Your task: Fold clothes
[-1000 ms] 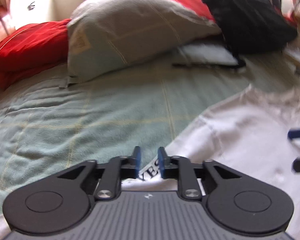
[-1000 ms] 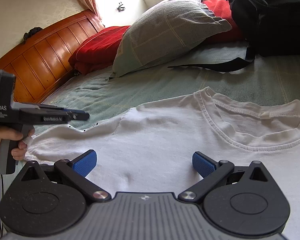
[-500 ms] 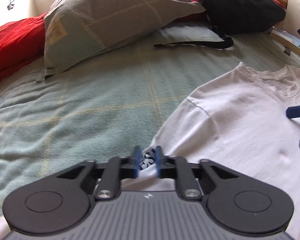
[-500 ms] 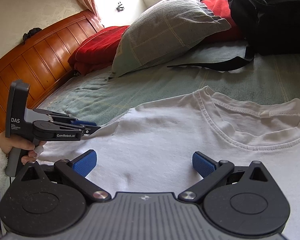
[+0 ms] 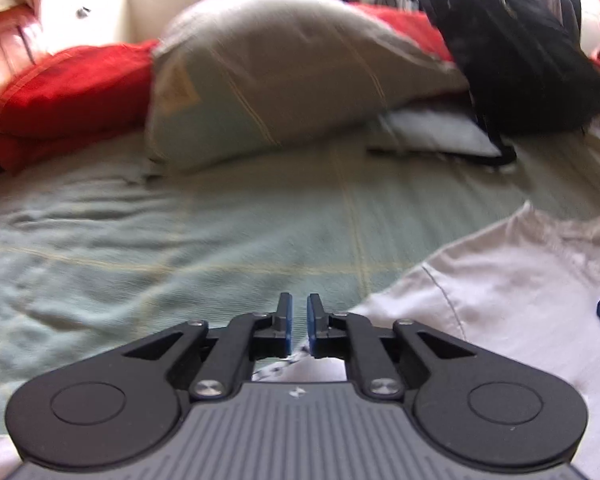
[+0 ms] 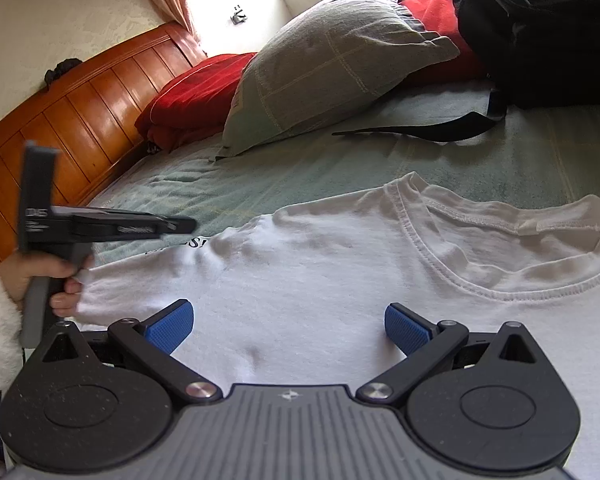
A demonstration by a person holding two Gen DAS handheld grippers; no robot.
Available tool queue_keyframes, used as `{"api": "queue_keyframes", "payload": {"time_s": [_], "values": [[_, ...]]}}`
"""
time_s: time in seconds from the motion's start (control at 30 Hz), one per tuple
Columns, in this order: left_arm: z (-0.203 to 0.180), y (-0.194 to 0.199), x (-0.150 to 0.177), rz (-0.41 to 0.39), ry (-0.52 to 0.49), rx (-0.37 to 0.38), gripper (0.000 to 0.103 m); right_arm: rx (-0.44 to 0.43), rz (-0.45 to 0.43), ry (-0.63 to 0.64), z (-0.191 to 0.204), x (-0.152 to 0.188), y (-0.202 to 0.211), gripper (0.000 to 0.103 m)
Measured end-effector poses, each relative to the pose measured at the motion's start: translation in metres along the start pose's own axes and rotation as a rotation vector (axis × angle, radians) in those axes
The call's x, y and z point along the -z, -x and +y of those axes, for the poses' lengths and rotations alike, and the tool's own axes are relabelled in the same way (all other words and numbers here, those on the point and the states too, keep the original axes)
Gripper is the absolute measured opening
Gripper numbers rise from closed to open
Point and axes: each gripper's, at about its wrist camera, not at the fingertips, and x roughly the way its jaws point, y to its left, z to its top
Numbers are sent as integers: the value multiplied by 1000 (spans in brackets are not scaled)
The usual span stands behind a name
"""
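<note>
A: Where's the shirt [image 6: 320, 280]?

B: On the green blanket [image 6: 300, 168] on the bed. Spread out wide, collar [image 6: 500, 248] open and flat.

A: Folded?

B: Not into a small neat pile. Just one side by the sleeve [image 6: 112, 296] lifted and turned a little. Looks like most of the folding left to do.

A: And the left tongs [image 5: 298, 320]?

B: Narrow, nearly closed, right at that turned side. Hard to tell if pinching cloth or not.

A: And the right tongs [image 6: 288, 320]?

B: Wide apart, holding nothing, low over the chest of the shirt.

A: Any words to read?

B: Dark letters on the turned side, ending in "ES!" [image 6: 192, 243]. Rest hidden. Small print on the left tongs, too blurry. A tag on the pillow [image 6: 332, 64], too small.

A: Anything else around?

B: A red cushion [image 6: 196, 92] behind the pillow, a black bag [image 6: 540, 20] and a brown wooden headboard [image 6: 80, 128].
</note>
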Motion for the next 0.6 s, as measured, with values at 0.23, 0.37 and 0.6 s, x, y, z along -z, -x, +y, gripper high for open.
{"api": "queue_keyframes", "payload": {"time_s": [0.23,0.37,0.6], "values": [[28,9,14,62,144,-4,47,-6,-1,6,4,-1,3,103],[44,-6,17,80,222,-65,47,-2,5,20,6,0,1,103],[56,1,19,59,278,-135,46,-1,-4,-9,-1,0,1,103]]}}
